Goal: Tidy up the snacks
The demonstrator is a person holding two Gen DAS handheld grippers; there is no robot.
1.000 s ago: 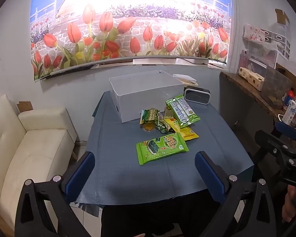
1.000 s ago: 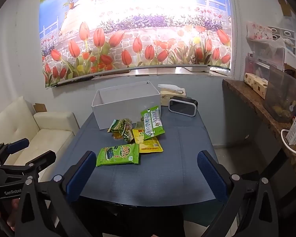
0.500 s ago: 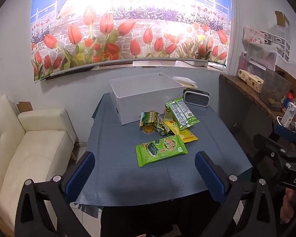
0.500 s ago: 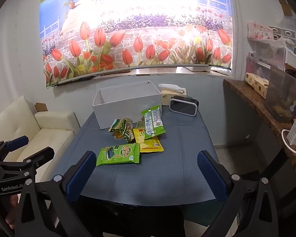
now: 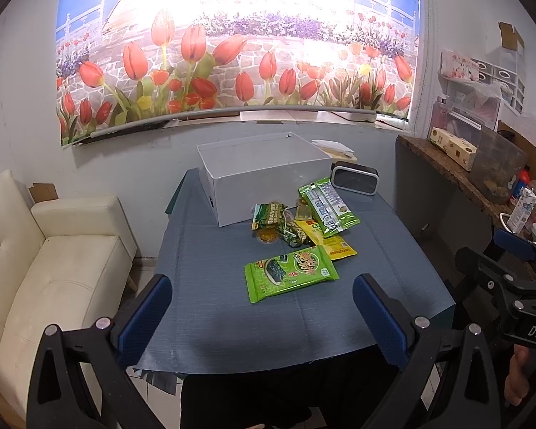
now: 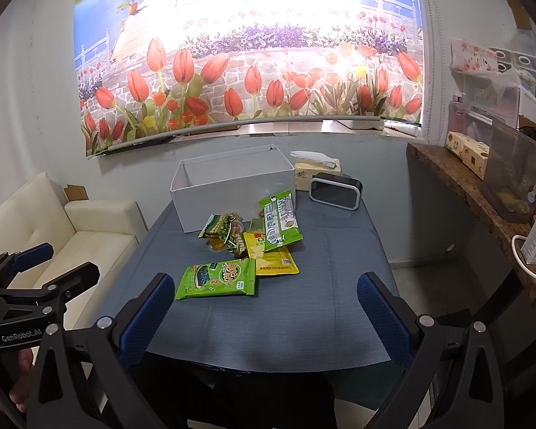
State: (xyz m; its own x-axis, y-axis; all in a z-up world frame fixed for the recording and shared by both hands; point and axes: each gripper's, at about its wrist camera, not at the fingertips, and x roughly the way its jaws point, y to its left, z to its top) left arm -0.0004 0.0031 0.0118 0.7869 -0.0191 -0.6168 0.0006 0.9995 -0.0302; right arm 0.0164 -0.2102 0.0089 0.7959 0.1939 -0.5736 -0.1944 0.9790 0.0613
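Several snack packets lie in a loose pile mid-table in front of an open white box [image 5: 264, 175] [image 6: 232, 186]. Nearest is a flat green seaweed packet [image 5: 291, 273] [image 6: 216, 278]. Behind it lie a yellow packet [image 5: 334, 245] [image 6: 273, 259], a long green-and-white packet [image 5: 328, 205] [image 6: 280, 223] and a dark green crumpled packet [image 5: 271, 216] [image 6: 221, 227]. My left gripper [image 5: 262, 312] is open and empty above the table's near edge. My right gripper [image 6: 264, 312] is open and empty too, to the right of the left one.
A blue cloth covers the table [image 5: 203, 268]. A black clock [image 6: 336, 191] and a tissue box [image 6: 316, 171] stand right of the white box. A cream sofa [image 5: 50, 264] is on the left. A cluttered shelf [image 6: 482, 186] runs along the right wall.
Both grippers have drifted very slightly; the view of the table is almost unchanged. Nothing was taken hold of or moved.
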